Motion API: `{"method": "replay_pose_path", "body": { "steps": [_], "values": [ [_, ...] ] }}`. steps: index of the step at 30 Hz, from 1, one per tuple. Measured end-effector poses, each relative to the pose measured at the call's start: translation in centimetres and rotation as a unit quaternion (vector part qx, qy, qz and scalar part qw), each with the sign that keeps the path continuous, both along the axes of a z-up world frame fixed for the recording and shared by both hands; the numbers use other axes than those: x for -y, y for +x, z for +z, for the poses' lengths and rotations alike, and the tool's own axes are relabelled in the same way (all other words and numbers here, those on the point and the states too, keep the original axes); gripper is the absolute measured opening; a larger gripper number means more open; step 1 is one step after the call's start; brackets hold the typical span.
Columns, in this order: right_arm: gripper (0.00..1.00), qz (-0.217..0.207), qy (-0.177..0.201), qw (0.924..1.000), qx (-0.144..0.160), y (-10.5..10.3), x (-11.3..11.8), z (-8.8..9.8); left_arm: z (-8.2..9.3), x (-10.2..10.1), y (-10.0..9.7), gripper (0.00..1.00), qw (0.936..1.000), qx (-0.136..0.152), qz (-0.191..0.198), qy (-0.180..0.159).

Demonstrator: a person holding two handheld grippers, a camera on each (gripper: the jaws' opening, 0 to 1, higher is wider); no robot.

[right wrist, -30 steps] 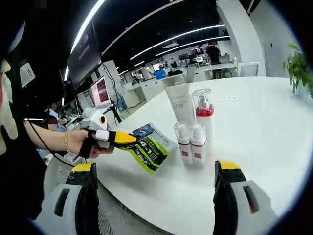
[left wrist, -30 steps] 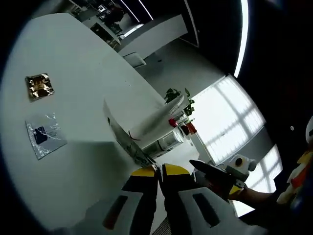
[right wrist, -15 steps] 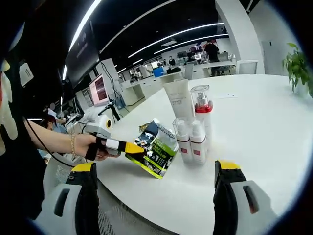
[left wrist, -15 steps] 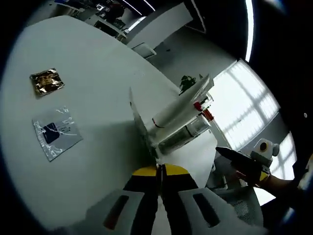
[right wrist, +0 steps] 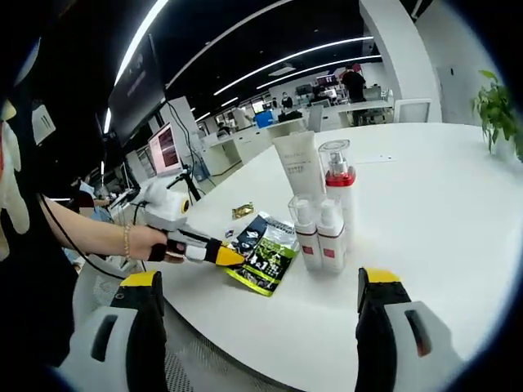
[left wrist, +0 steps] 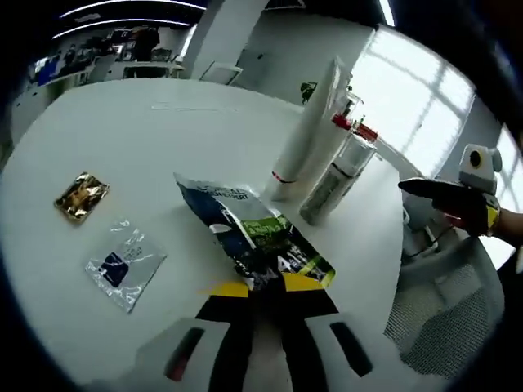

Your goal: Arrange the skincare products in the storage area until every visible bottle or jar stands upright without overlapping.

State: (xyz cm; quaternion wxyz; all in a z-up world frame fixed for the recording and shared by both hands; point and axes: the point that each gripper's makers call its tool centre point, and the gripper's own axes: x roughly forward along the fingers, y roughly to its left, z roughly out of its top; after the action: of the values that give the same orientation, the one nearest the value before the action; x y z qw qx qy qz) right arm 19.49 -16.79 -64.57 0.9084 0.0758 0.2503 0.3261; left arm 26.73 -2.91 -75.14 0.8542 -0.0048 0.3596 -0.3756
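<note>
A green and black pouch (left wrist: 260,238) lies nearly flat on the white table (left wrist: 122,131), and my left gripper (left wrist: 268,286) is shut on its near edge. Beyond it stand a white tube (left wrist: 315,131) and a clear pump bottle with a red collar (left wrist: 339,167). In the right gripper view a hand holds the left gripper (right wrist: 222,256) at the pouch (right wrist: 268,249). The tube (right wrist: 298,167), the pump bottle (right wrist: 337,175) and two small red-labelled bottles (right wrist: 319,237) stand upright just right of it. My right gripper (right wrist: 260,278) is open and holds nothing, short of the table edge.
A gold sachet (left wrist: 82,196) and a clear packet with a blue print (left wrist: 122,263) lie flat left of the pouch. The right gripper (left wrist: 445,196) hangs off the table's right side above a mesh chair (left wrist: 445,318). A potted plant (right wrist: 498,106) stands at the far right.
The left gripper has brought the pouch down from a raised, tilted pose to lie on the table beside the small bottles. The right gripper has stayed open and still.
</note>
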Motion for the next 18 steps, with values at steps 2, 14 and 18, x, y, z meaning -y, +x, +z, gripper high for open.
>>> {"method": "replay_pose_path", "body": {
  "steps": [2, 14, 18],
  "values": [
    [0.98, 0.0, 0.0, 1.0, -0.002, 0.0, 0.0, 0.0, 0.5, 0.3, -0.3, 0.14, 0.9994, 0.012, -0.02, 0.027],
    [0.98, -0.001, 0.002, 1.0, 0.0, 0.0, -0.1, 0.2, 0.2, 0.0, 1.4, 0.28, 0.9821, 0.09, -0.099, 0.133],
    [0.98, -0.003, 0.004, 1.0, -0.002, 0.0, 0.0, 0.1, 0.1, 1.4, 2.1, 0.39, 0.9748, 0.105, -0.131, 0.147]
  ]
}}
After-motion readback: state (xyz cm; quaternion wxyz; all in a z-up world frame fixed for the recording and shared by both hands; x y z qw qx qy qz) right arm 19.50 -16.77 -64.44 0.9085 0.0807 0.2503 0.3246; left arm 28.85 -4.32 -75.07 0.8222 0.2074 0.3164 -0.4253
